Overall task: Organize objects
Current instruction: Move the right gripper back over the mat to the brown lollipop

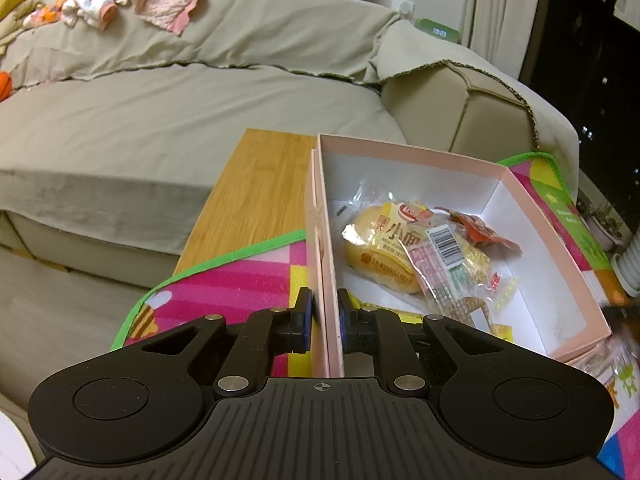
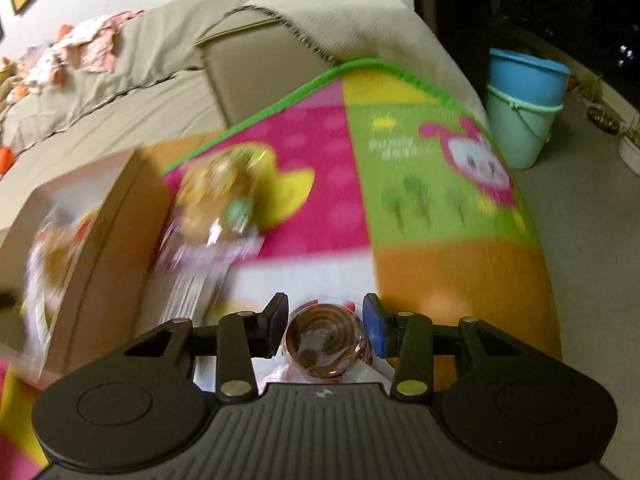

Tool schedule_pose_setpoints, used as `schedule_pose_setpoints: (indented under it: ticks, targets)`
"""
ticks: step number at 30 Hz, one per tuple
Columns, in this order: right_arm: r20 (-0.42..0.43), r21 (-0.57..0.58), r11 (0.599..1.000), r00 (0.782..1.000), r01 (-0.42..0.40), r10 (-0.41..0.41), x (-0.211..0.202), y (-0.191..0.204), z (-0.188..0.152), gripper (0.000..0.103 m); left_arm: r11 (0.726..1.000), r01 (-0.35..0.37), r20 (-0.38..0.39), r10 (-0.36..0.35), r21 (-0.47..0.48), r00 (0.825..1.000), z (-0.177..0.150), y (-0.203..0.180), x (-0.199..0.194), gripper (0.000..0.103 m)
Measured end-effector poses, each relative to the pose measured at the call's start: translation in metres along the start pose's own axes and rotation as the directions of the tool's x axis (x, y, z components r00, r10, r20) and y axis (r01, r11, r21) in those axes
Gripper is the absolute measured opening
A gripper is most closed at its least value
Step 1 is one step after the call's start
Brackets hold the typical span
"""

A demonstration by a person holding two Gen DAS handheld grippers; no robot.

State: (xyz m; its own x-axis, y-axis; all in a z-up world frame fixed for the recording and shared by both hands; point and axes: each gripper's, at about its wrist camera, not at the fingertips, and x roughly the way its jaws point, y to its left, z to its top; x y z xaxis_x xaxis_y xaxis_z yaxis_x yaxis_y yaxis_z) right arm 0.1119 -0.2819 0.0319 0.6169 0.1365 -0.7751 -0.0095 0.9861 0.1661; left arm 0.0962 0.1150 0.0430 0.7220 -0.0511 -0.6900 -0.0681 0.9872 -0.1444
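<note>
Meanwhile, the left gripper (image 1: pixel 325 316) is pinching the stiff, light wall of the pink box (image 1: pixel 404 152), snack packets (image 1: pixel 420 256) lying inside, their print too small to read; nearer right, the right gripper (image 2: pixel 325 330) is bracketing a wrapped swirl pastry (image 2: pixel 326 342), soft and crushable, contact unclear.

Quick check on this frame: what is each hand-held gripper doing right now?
Left hand-held gripper: shut on the pink box wall.
Right hand-held gripper: closed around a round swirl-patterned snack pack.
</note>
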Motion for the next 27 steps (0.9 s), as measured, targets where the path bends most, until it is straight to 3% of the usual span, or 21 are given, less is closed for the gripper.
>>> schedule_pose_setpoints:
  ticks: [4,6,9,12,14,16,18,23,27]
  targets:
    - [-0.002,0.0,0.997,0.997,-0.073,0.073,-0.036,0.003,-0.032,0.048,1.0,-0.001,-0.003,0.001,0.001,1.0,-0.001,-0.001,-0.001,0.014]
    - [0.041,-0.004,0.999,0.998,-0.047,0.047,-0.055,0.004,-0.044,0.068,1.0,-0.001,-0.002,0.001,0.002,1.0,-0.001,-0.001,0.0,0.014]
    - [0.099,-0.034,0.999,0.995,0.009,-0.006,-0.076,0.009,-0.06,0.071,1.0,-0.001,-0.003,0.001,0.002,1.0,-0.001,-0.001,0.0,0.014]
    - [0.093,-0.092,0.996,0.996,0.016,-0.007,-0.082,0.02,-0.073,0.078,1.0,-0.001,-0.002,0.001,0.001,1.0,-0.001,-0.001,0.0,0.014]
    - [0.071,-0.099,0.995,0.997,0.02,-0.013,-0.082,0.028,-0.081,0.078,1.0,-0.001,-0.002,0.001,0.0,1.0,-0.002,0.0,-0.001,0.014]
    - [0.032,-0.097,0.994,0.998,-0.058,0.061,-0.078,0.036,-0.09,0.078,1.0,-0.002,-0.003,0.002,0.001,1.0,-0.002,0.0,-0.001,0.014]
    - [0.027,-0.118,0.989,0.996,-0.084,0.088,-0.071,0.047,-0.091,0.078,1.0,-0.004,-0.004,0.004,0.004,1.0,-0.003,0.0,-0.001,0.014]
    - [0.109,-0.17,0.985,0.994,-0.002,0.021,-0.053,0.06,-0.075,0.078,1.0,-0.004,-0.01,0.004,0.009,1.0,-0.004,0.0,-0.002,0.014]
    - [0.189,-0.312,0.946,0.982,0.088,-0.029,-0.049,0.07,-0.068,0.08,1.0,-0.004,-0.009,0.004,0.008,1.0,-0.005,0.001,-0.003,0.014]
